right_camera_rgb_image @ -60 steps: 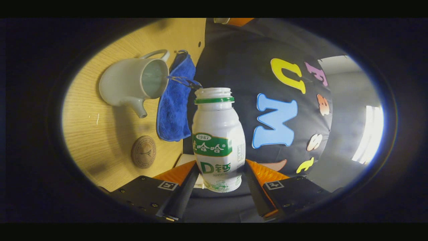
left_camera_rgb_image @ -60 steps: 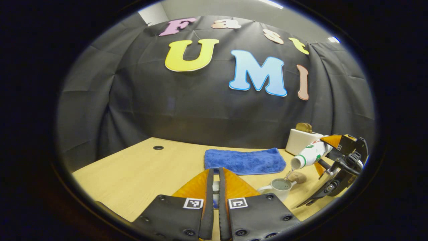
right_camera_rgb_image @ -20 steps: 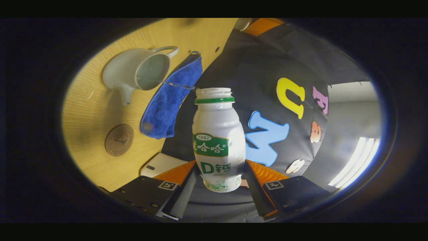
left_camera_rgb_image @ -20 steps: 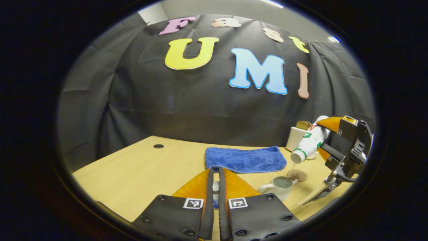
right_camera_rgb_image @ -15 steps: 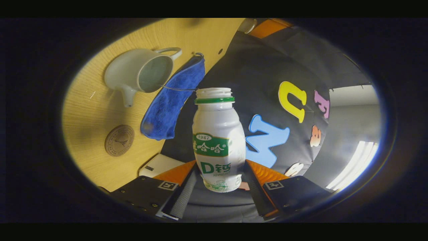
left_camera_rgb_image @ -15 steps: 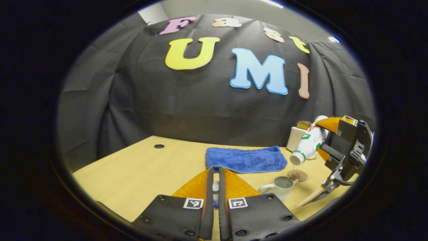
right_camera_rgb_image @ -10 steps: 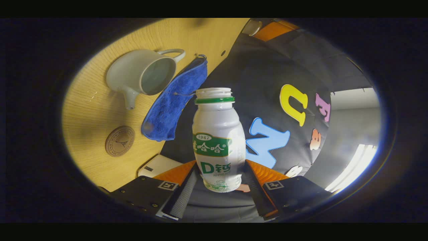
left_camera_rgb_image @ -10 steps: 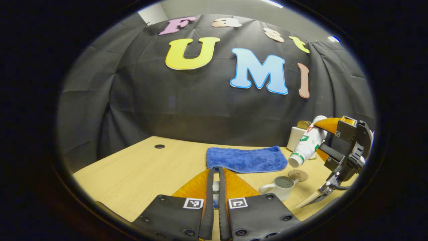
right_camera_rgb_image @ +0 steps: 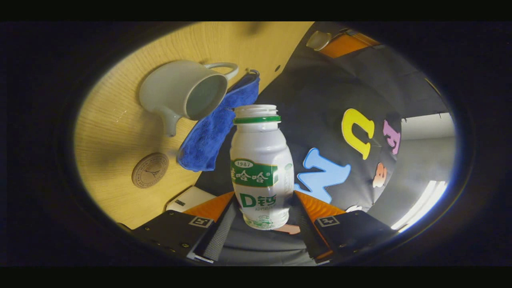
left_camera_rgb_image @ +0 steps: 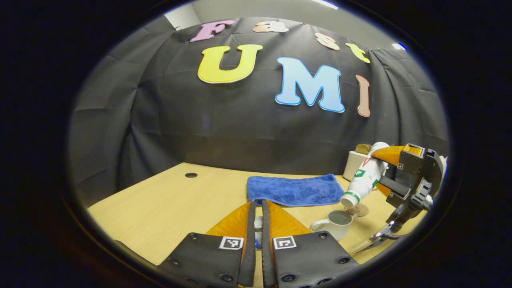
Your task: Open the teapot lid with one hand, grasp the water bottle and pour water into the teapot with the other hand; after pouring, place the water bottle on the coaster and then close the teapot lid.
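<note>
Surface: pale wood surface [left_camera_rgb_image: 168, 200], a black cloth wall rising at its far edge.
Blue cloth: blue cloth [left_camera_rgb_image: 295, 190] lies flat by the far edge.
White box: white box [left_camera_rgb_image: 354, 164] stands at the far right corner.
Right claw: right claw [right_camera_rgb_image: 262, 218] pinches the water bottle [right_camera_rgb_image: 261, 168] at both sides; bottle white with green label, uncapped, tipped mouth-down above the teapot.
Teapot: teapot [left_camera_rgb_image: 336, 222], lidless, liquid inside, near the cloth.
Coaster: coaster [right_camera_rgb_image: 150, 170], bare, just beside the teapot.
Left claw: left claw [left_camera_rgb_image: 256, 216] pressed nearly together on a small pale lid [left_camera_rgb_image: 258, 222], mostly hidden.

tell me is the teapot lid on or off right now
Off. The teapot stands on the table with its mouth open and uncovered, in the right gripper view and in the left gripper view.
</note>
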### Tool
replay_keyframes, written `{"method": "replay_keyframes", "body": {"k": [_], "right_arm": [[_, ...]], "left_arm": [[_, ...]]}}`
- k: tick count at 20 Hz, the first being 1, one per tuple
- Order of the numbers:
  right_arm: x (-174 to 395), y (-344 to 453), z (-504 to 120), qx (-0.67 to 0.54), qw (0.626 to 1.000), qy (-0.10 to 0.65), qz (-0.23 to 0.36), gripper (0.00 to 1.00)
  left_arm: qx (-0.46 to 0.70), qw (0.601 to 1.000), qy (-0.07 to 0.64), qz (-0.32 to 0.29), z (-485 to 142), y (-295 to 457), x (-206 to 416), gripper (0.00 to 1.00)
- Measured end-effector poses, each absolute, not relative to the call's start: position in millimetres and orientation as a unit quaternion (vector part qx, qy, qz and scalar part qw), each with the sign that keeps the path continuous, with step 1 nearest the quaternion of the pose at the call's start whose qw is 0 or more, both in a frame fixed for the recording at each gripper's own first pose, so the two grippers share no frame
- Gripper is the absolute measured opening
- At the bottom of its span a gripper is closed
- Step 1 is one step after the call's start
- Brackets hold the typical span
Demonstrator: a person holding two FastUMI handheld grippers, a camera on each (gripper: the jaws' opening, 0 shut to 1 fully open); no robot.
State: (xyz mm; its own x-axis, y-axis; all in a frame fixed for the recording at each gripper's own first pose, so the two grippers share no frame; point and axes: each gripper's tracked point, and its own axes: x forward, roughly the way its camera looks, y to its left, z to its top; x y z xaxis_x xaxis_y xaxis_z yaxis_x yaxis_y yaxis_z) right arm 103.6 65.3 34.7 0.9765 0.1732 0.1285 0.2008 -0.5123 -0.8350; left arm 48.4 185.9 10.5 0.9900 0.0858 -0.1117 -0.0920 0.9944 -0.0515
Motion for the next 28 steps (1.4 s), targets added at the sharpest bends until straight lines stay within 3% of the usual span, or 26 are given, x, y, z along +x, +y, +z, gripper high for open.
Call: {"method": "replay_keyframes", "body": {"k": [4, 7, 9, 10, 20, 23, 28], "right_arm": [[103, 64, 35, -0.869, 0.484, -0.104, -0.008, 0.79], [108, 59, 33, -0.856, 0.508, -0.094, -0.006, 0.79], [109, 50, 24, -0.829, 0.554, -0.076, 0.004, 0.79], [106, 43, 10, -0.811, 0.582, -0.063, 0.009, 0.79], [93, 18, -17, -0.598, 0.801, 0.001, 0.018, 0.79], [86, 11, -16, -0.499, 0.867, 0.006, 0.007, 0.79], [79, -3, 0, -0.348, 0.938, -0.001, -0.007, 0.79]], "left_arm": [[-0.030, 0.997, 0.054, 0.044, 10, 186, 48, 0.17], [-0.031, 0.997, 0.053, 0.045, 12, 187, 47, 0.17], [-0.033, 0.997, 0.052, 0.044, 14, 186, 47, 0.13], [-0.033, 0.997, 0.050, 0.044, 14, 187, 47, 0.17], [-0.039, 0.997, 0.054, 0.041, 7, 181, 50, 0.17], [-0.034, 0.997, 0.056, 0.037, 5, 175, 52, 0.10], [-0.017, 0.998, 0.052, 0.031, 7, 160, 53, 0.13]]}}
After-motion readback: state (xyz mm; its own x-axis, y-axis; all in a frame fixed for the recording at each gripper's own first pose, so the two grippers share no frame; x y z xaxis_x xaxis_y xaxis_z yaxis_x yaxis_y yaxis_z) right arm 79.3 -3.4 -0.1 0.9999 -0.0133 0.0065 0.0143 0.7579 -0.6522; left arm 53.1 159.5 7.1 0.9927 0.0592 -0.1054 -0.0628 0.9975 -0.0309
